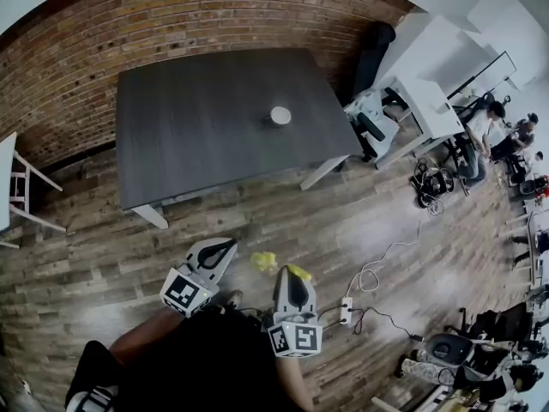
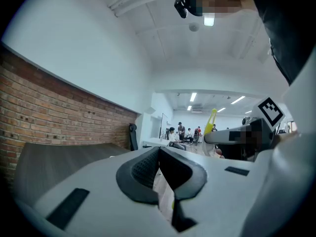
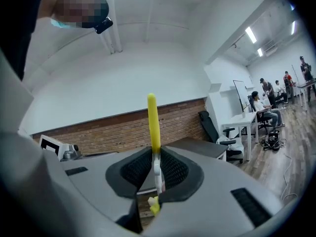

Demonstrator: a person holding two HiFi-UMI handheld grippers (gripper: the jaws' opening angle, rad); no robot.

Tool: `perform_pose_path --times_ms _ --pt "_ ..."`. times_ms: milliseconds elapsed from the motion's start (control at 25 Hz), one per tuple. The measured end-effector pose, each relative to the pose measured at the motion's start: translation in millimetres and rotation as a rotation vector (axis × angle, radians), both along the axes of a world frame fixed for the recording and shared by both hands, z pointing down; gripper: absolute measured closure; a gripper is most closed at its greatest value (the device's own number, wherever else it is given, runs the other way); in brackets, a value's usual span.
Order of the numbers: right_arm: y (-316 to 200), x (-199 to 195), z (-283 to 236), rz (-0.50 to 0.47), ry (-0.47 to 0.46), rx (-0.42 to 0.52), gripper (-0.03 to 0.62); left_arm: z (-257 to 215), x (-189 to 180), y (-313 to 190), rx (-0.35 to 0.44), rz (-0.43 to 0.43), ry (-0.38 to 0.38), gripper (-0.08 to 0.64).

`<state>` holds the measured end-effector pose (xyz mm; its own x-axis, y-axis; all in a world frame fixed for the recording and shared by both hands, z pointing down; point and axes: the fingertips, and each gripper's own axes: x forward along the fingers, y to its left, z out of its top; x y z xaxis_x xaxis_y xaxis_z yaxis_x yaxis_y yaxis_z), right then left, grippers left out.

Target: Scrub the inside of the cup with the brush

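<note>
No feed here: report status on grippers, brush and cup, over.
Left gripper shut, empty. Right gripper shut on brush. Cup on table, ahead of both grippers, untouched. Nothing seen blocking the way.

The left gripper (image 1: 226,249) keeps nothing between its jaws, which are pressed together. Just to its right, the right gripper (image 1: 292,275) clamps the brush (image 3: 152,117) handle. Both point forward.
</note>
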<state>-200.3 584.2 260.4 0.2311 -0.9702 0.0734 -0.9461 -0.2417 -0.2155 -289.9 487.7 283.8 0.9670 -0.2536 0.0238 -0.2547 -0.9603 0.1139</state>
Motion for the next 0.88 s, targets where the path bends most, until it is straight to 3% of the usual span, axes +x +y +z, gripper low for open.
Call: perform_pose_path --times_ms 480,880 --pt "25.7 50.7 2.8 -0.061 0.005 0.01 0.523 0.6 41.6 19.7 0.022 -0.074 -0.033 0.526" --pt "-2.0 86.7 11.8 -0.073 -0.019 0.019 0.523 13.5 75.8 -1.7 0.013 -0.087 -0.041 0.526"
